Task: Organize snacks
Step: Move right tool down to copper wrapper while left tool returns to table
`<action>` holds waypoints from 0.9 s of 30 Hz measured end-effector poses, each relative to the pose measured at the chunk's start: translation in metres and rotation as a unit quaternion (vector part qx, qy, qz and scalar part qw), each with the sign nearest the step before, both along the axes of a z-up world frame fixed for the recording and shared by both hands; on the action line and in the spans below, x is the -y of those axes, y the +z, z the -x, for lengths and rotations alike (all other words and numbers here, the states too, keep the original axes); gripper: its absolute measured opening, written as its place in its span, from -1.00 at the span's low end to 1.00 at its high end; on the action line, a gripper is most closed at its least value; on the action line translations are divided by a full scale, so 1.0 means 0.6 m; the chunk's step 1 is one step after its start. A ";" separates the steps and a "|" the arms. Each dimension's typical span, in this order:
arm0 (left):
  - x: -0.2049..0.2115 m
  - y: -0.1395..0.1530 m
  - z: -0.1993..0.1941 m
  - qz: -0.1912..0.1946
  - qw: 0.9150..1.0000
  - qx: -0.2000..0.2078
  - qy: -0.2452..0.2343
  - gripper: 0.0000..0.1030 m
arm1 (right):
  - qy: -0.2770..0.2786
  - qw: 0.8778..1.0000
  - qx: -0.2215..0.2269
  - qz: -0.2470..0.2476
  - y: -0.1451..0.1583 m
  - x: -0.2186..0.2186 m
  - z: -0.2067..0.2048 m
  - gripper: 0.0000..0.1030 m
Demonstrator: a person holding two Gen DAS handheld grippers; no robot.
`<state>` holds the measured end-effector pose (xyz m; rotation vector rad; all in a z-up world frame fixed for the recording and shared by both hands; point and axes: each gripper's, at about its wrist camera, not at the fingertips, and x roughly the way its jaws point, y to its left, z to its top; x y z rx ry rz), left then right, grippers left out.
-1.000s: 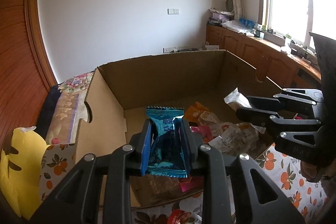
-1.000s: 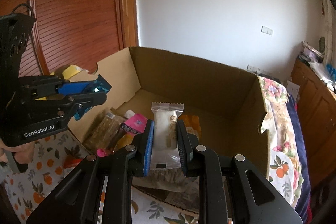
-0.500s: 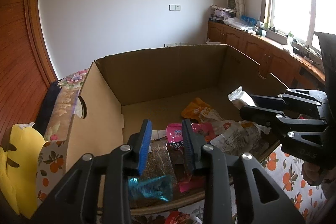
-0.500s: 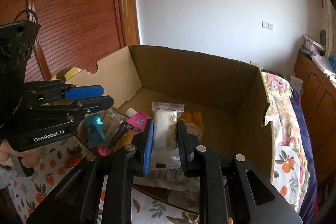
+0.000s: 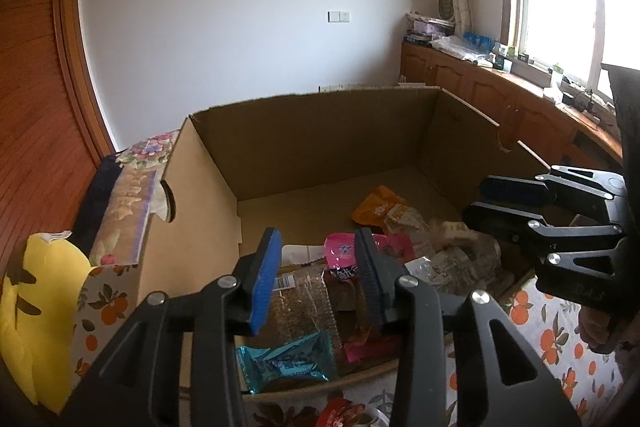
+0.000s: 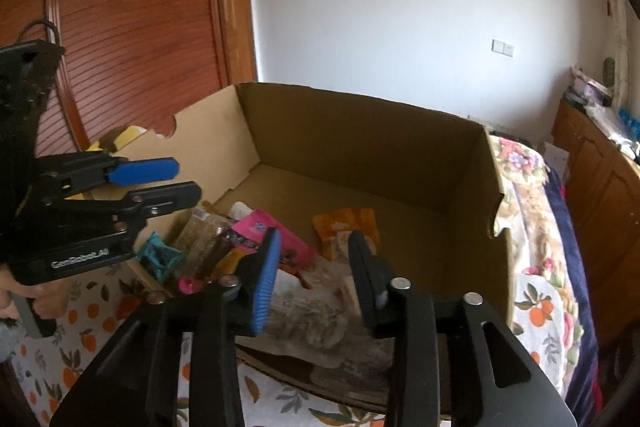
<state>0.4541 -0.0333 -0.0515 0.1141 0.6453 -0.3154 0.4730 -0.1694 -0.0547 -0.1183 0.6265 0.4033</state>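
An open cardboard box [image 5: 320, 139] [image 6: 360, 147] holds several snack packets. My left gripper [image 5: 318, 233] [image 6: 188, 179] hangs over its near left corner, jaws opening, nothing between them. The teal packet [image 5: 288, 361] [image 6: 160, 257] lies in the box below it. My right gripper [image 6: 315, 233] [image 5: 478, 199] hovers over the box's near right part, jaws also opening and free of any packet. A pale white packet [image 5: 452, 231] [image 6: 340, 275] shows blurred just under them, over the pile. Pink [image 5: 340, 253] and orange [image 6: 346, 225] packets lie nearby.
The box stands on a cloth printed with oranges [image 5: 552, 327]. A red packet [image 5: 340, 411] lies outside the front wall. A yellow plush [image 5: 36, 307] and floral bedding [image 6: 532, 211] flank the box. Wooden cabinets [image 5: 500, 95] run under the window; a wooden door [image 6: 120, 27] stands behind.
The left gripper let go of the teal packet, which dropped into the box's front corner. The right gripper has just released the white packet, now falling. Both jaws are wider.
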 end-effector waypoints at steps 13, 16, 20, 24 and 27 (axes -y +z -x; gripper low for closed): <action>-0.029 0.063 0.120 0.004 1.000 0.030 -0.003 -0.24 | 0.026 0.999 0.036 -0.009 0.076 -0.006 0.145 -0.03; -0.034 0.061 0.155 -0.006 1.000 0.029 -0.007 -0.23 | 0.032 0.999 0.027 -0.014 0.069 -0.007 0.196 0.04; -0.038 0.044 0.200 -0.012 1.000 0.019 -0.013 -0.23 | 0.034 0.999 0.005 -0.023 0.043 -0.012 0.239 0.08; -0.044 0.013 0.244 -0.005 1.000 0.012 -0.023 -0.23 | 0.036 0.999 -0.008 -0.023 0.009 -0.019 0.278 0.12; -0.045 -0.017 0.271 -0.007 1.000 0.007 -0.024 -0.22 | 0.034 0.999 -0.024 -0.024 -0.020 -0.024 0.304 0.15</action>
